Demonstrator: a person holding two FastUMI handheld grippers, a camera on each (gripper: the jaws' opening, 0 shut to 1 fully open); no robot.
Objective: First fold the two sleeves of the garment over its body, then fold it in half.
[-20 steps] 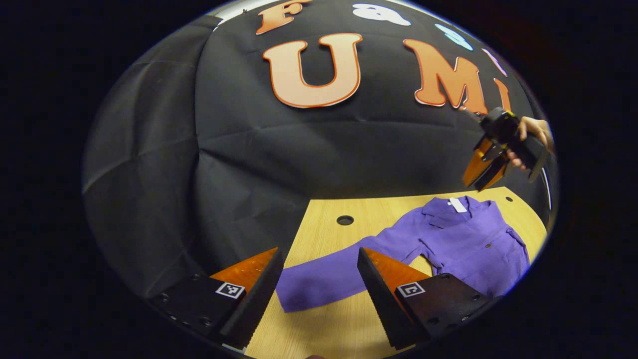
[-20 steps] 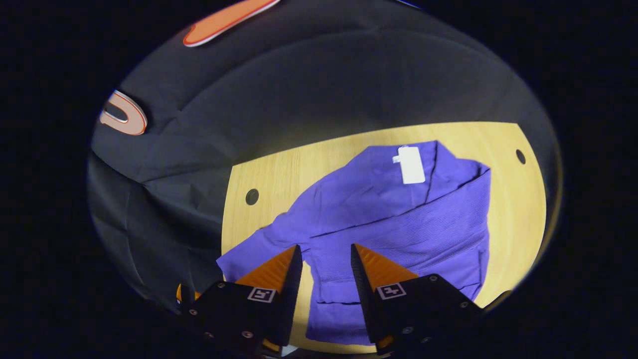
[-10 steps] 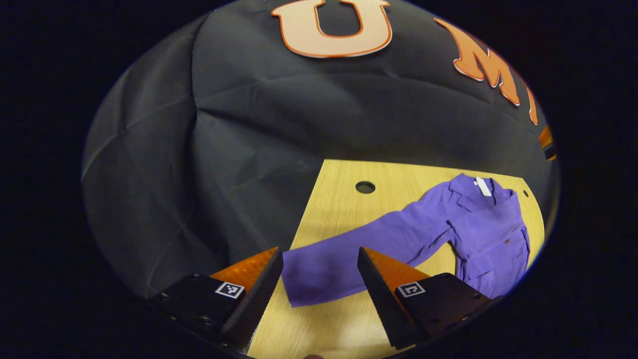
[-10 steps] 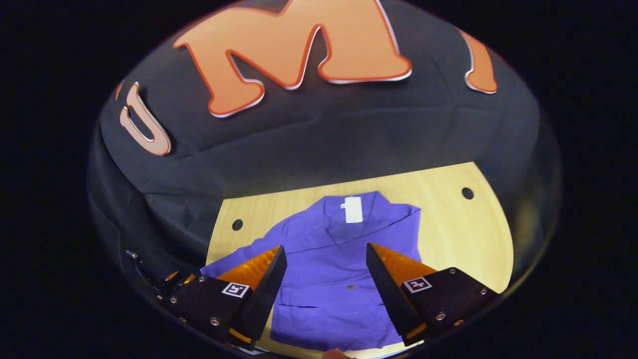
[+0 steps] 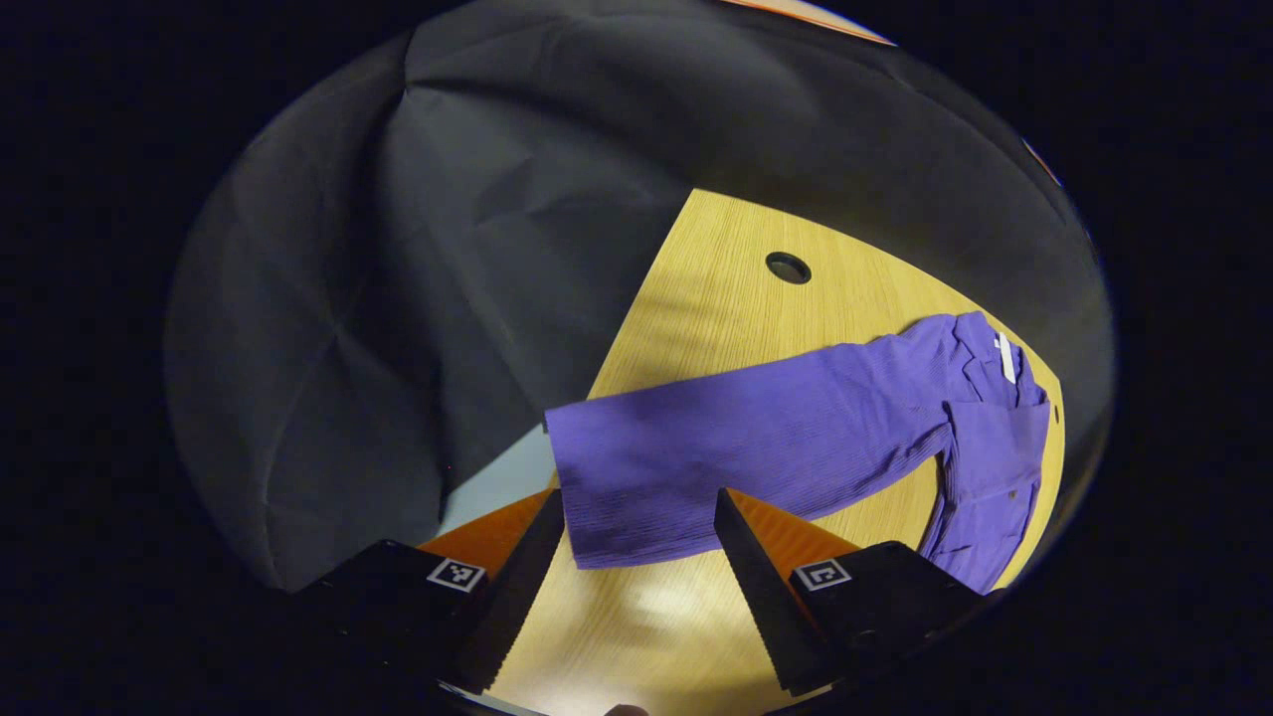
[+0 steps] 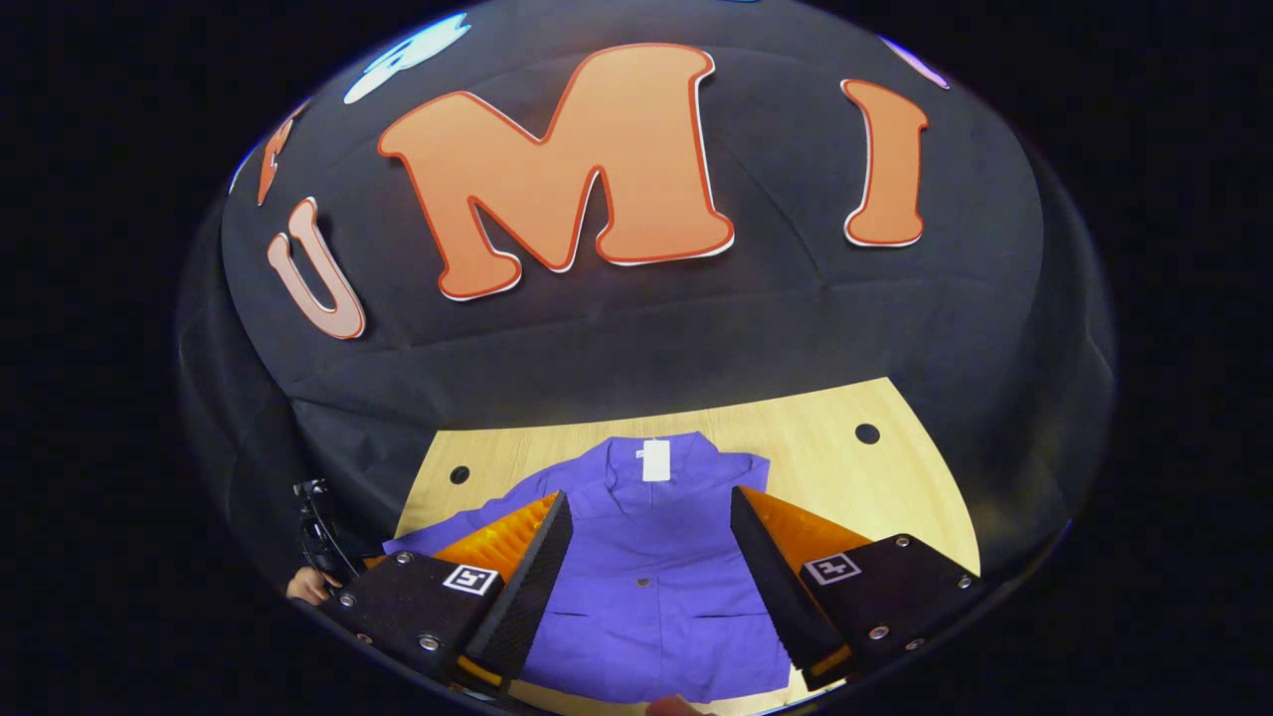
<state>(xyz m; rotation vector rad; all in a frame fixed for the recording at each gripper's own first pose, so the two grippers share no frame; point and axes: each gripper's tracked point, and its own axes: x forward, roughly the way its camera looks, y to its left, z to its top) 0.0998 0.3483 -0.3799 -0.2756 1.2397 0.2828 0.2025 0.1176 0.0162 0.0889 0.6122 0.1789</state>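
Left hand-held gripper [image 5: 636, 542] had its jaws apart, nothing between them, and sat low over the cuff end of the outstretched sleeve [image 5: 736, 447]; the fingertips flanked the sleeve's near edge, contact could not be told. Versus half a second before, its camera had pitched down and closed in: the sleeve loomed larger and the surface [image 5: 716, 278] took up more of the left gripper view, with the wall lettering nearly gone from the top. Further along, the sleeve ran to the purple garment [image 5: 995, 438] lying flat near the surface's far right edge, white neck tag [image 5: 1006, 356] up, with a round hole [image 5: 788, 267] in the surface beyond.

Right hand-held gripper [image 6: 651, 542] also stood spread and empty, above the garment body [image 6: 656, 597]. Its view had tilted up a little since the earlier frame, so the garment sat lower and smaller, collar and tag [image 6: 655, 459] toward the back wall. The right-side sleeve was not laid out beside the body. A hand [image 6: 303, 587] showed at lower left.
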